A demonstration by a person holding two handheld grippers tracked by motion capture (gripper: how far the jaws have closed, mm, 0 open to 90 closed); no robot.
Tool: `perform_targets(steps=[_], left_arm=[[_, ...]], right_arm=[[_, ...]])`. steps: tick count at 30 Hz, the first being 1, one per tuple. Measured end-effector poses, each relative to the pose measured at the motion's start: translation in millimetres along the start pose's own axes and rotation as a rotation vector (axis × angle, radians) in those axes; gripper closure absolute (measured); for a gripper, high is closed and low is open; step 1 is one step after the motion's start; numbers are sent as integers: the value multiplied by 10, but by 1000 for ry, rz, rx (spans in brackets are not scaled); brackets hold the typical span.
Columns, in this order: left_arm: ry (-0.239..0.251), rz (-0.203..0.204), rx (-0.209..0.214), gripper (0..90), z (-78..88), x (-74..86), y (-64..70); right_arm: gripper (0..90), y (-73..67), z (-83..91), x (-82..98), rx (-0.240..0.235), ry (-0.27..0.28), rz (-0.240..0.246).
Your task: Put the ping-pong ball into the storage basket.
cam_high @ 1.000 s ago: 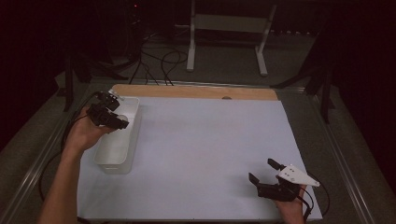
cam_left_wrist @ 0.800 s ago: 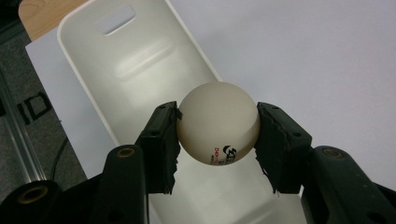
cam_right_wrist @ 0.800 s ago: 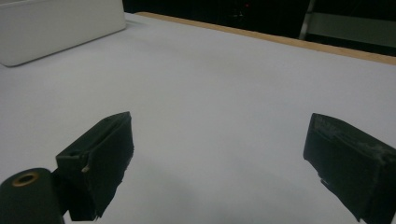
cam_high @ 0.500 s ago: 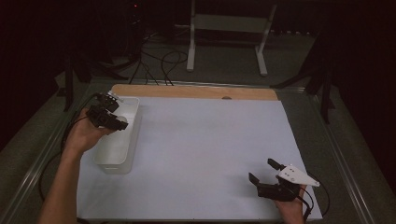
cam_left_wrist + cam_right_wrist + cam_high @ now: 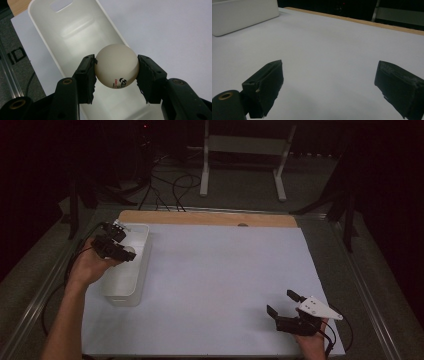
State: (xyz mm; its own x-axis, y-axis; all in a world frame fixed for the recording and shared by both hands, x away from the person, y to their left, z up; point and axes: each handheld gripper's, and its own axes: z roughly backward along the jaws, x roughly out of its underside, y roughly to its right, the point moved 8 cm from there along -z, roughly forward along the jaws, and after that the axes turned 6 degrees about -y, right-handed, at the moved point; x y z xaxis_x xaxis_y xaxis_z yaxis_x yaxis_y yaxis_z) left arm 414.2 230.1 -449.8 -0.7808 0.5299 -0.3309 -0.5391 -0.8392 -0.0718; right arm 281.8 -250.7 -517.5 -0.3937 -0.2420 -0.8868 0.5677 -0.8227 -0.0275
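The table (image 5: 225, 285) is big and white in front of me. At about ten o'clock on it sits a long white bin (image 5: 127, 265). It looks empty inside.

My right hand-held gripper (image 5: 282, 302) rests down at about five o'clock on the table, well apart from the bin. Its jaws are wide apart, and there is nothing between them.

My left hand-held gripper (image 5: 125, 252) hangs over the bin. Its two black pads (image 5: 86, 77) are clamped tight on a little white ball (image 5: 117, 65), one pad on each side. The ball has small dark and red print near its bottom. It is up in the air above the inside of the bin, not touching it.

I think I am at the step of putting the ball in the bin. Next, I should lower it a bit, keep it over the middle, then let the jaws spread so it drops in and does not bounce out.
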Motion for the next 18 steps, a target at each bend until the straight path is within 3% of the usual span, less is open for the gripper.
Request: perform_targets(steps=[18], left_arm=[[-11, -6, 4, 513, -57, 36, 12]], right_arm=[[80, 0, 2, -2, 1, 2, 0]])
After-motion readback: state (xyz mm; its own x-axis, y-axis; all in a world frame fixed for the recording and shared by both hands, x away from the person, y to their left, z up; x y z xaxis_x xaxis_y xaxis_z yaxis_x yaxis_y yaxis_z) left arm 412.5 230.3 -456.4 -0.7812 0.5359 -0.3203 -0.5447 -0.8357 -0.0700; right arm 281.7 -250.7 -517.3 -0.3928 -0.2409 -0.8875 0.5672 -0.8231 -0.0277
